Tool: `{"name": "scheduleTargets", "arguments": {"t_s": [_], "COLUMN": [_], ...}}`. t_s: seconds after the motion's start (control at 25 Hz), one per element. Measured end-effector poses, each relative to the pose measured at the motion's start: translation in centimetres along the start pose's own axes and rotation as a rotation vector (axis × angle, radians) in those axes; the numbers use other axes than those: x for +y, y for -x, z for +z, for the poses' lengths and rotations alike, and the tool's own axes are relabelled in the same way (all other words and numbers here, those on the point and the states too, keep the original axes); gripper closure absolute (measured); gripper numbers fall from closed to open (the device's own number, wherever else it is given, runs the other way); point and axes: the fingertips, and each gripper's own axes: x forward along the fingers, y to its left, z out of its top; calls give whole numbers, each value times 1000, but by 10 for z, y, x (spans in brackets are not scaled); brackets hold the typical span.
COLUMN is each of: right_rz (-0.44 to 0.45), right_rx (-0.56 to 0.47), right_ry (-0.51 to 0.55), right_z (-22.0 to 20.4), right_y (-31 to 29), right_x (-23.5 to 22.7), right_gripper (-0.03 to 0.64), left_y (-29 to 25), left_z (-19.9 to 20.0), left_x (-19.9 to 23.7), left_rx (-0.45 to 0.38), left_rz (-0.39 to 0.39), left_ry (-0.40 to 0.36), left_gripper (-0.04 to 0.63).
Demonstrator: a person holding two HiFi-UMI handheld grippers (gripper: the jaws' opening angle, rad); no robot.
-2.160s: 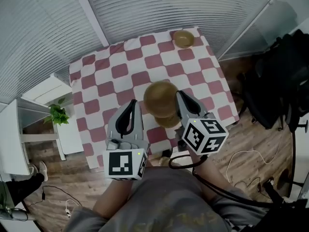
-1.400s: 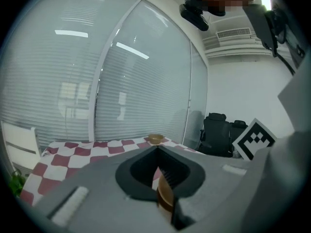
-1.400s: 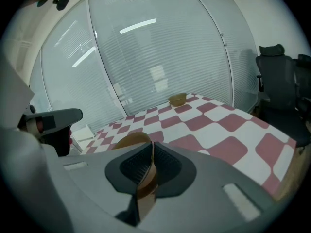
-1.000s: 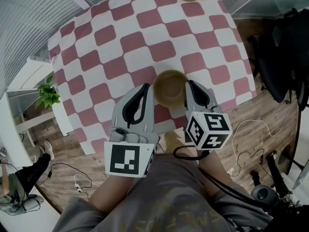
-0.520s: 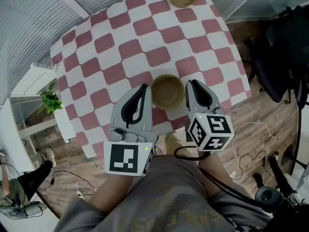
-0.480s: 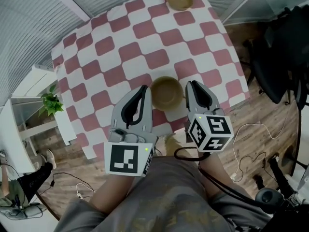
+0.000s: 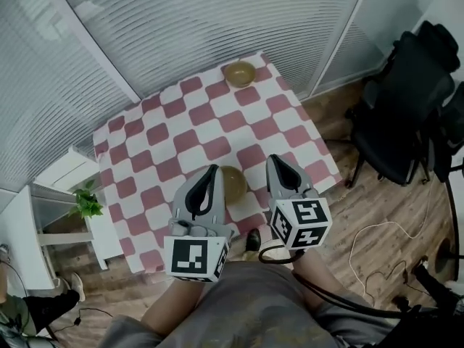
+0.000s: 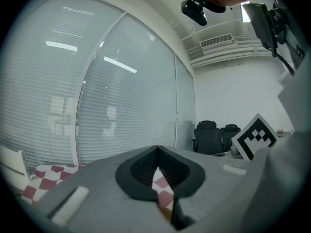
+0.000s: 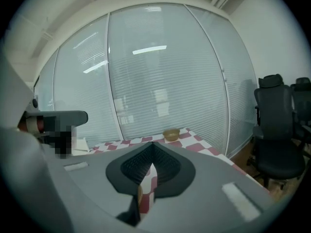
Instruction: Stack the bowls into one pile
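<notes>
Showing the checked worktop [image 7: 181,122] from above: the left gripper [image 7: 210,170] has its fingers pressed together, empty; the right gripper [image 7: 274,159] has fingers just closed, nothing between. The near bowl [image 7: 233,181] sits lower centre between them, the far bowl [image 7: 238,72] upper centre.

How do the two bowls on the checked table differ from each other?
The near bowl sits near the table's front edge, partly behind the left gripper; the far bowl stands at the back edge, fully in view. Both are brown and round.
</notes>
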Motion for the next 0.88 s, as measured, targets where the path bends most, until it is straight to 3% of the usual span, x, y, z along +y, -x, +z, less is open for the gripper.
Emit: {"name": "scheduleTargets", "arguments": {"t_s": [0.44,0.88], "right_rz": [3,-81], "right_rx": [-58,-23], "right_ry": [11,-11], "right_z": [29,8], "right_y": [33,42], "right_x": [-37,-88], "right_gripper": [591,591], "left_y": [-22,-64], "left_z": [25,-4], "left_x": [-70,-103], "left_rx": [-43,4], "left_rz": [-61,-144], "left_ry": [-32,-26], "left_gripper": [595,595]}}
